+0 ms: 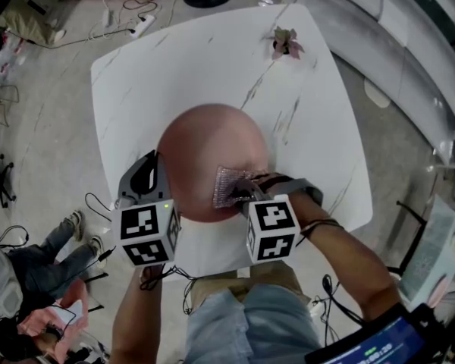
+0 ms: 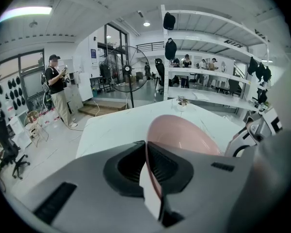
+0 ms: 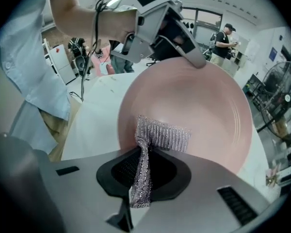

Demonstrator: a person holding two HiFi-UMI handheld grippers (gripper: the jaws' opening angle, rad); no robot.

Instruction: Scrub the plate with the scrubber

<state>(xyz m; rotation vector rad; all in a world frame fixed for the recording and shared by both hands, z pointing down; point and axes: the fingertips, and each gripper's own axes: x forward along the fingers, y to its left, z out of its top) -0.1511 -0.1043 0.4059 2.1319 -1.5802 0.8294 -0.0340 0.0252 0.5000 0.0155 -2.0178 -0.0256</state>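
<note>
My left tongs (image 1: 156,170) clamp the plate (image 1: 211,146) by its rim, my right tongs (image 1: 246,192) pinch the scrubber (image 1: 230,186) onto it mid-scrub; next I'd sweep it across.

I see a pale pink plate (image 1: 205,146) on a white table (image 1: 174,59) streaked with thin dark veins. The scrubber (image 1: 229,186) is a silvery, glittering knit mesh. The left gripper (image 2: 146,152) and right gripper (image 3: 143,154) are grey, black inside the jaws, and their cubes (image 1: 145,233) carry black-and-white square markers. The person's jeans (image 1: 243,324) are faded blue.
</note>
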